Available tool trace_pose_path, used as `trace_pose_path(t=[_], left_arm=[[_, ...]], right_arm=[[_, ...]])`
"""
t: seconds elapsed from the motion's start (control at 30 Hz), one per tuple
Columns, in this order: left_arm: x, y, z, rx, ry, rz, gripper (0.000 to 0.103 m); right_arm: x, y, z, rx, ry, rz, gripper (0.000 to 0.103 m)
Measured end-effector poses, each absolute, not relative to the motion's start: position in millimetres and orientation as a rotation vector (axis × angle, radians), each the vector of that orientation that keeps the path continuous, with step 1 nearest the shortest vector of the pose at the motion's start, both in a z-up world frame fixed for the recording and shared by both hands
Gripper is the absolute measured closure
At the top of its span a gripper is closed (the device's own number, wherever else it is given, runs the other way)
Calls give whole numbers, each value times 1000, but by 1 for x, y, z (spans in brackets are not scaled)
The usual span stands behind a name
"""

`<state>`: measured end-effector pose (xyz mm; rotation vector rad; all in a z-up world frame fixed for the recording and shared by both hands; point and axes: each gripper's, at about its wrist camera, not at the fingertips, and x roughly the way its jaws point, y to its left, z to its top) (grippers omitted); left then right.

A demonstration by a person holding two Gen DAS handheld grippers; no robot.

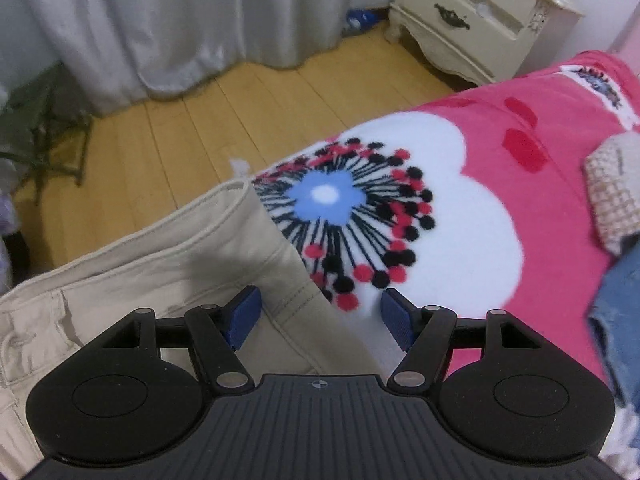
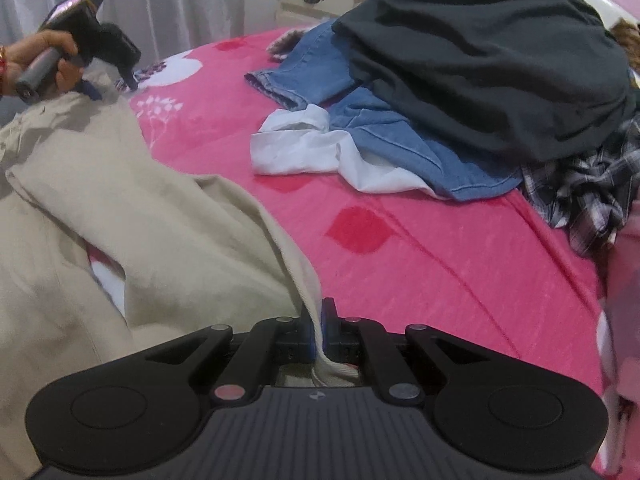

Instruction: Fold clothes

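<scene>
Beige trousers [image 1: 168, 264] lie on the pink blanket [image 1: 520, 208], their waistband end reaching the bed's edge in the left wrist view. My left gripper [image 1: 320, 312] hovers over the trousers' edge, open, with nothing pinched between its blue pads [image 1: 244, 316]. In the right wrist view the same trousers [image 2: 132, 216] spread across the left, and my right gripper [image 2: 318, 330] is shut on a hem of that beige cloth. The left gripper [image 2: 108, 84] also shows at the far left above the trousers, held by a person's hand [image 2: 40, 56].
A heap of clothes sits on the bed: a black garment [image 2: 492, 60], blue jeans [image 2: 384, 120], a white shirt [image 2: 304, 148] and plaid cloth [image 2: 588, 184]. A cream nightstand [image 1: 472, 16], grey curtain [image 1: 160, 20] and wooden floor [image 1: 168, 136] lie beyond the bed's edge.
</scene>
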<state>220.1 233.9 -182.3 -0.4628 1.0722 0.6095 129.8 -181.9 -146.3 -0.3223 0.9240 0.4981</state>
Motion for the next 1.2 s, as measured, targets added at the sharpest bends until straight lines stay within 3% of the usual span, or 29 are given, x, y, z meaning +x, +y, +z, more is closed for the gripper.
trace_pose_path(t=[0.07,0.13,0.2,0.23,0.27,0.33,0.57,0.73,0.97,1.0,1.07,1.13,1.2], left_arm=[[214,228,-184,-435,1044,630,38],[207,223,-184,-415,1014,648,47],[200,225,-183,-414,987,665,70],[197,229,-182,-430,977,655,74],[193,233,-180,-448,968,644,90],[187,241,-169,-468,937,589,97],[179,272,-115,-507,698,556,97],[202,276,-133,-487,565,603,103],[229,259,-171,-374,634,562,101],[227,258,-168,-353,631,541,94],[217,261,-156,-339,629,517,83],[204,270,-144,-344,614,506,74],[189,276,-132,-318,598,509,68]], right_arm=[[129,-184,-148,-314,919,500,100],[127,-185,-148,-313,908,506,100],[126,-187,-148,-307,895,509,100],[125,-189,-147,-303,887,510,100],[125,-190,-146,-298,878,510,100],[122,-195,-143,-283,832,505,100],[130,-201,-134,-237,722,488,100],[161,-195,-151,-188,760,451,100],[201,-187,-192,-169,841,410,98],[201,-185,-190,-191,841,412,96],[202,-192,-182,-189,829,403,72],[203,-204,-172,-149,812,388,58],[207,-223,-162,-44,801,382,56]])
